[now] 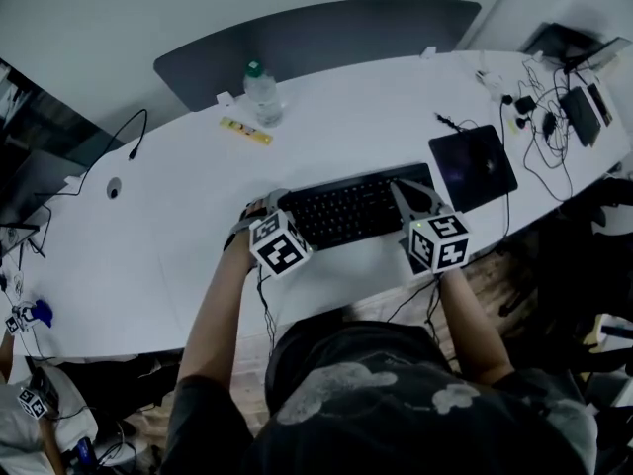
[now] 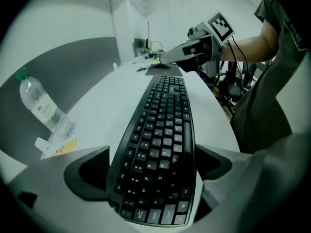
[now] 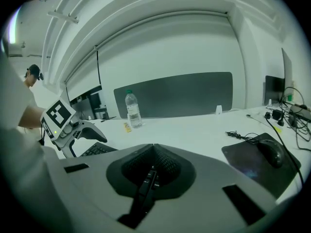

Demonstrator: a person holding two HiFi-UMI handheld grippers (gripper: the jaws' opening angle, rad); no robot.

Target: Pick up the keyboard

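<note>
White curved surface (image 1: 148, 226) fills the head view; the black keyboard (image 1: 346, 209) lies flat at centre frame near its lower edge, with a water bottle (image 1: 262, 92) above it toward the top and a dark mouse pad (image 1: 473, 166) just to its right. We hold the left tool (image 2: 154, 165) released, jaws standing wide on either side of the keyboard's left end, pads not pressing on it. Our right tool (image 3: 152, 153) is clenched, jaws together, at the keyboard's right end; whether it touches the keys we cannot tell.
</note>
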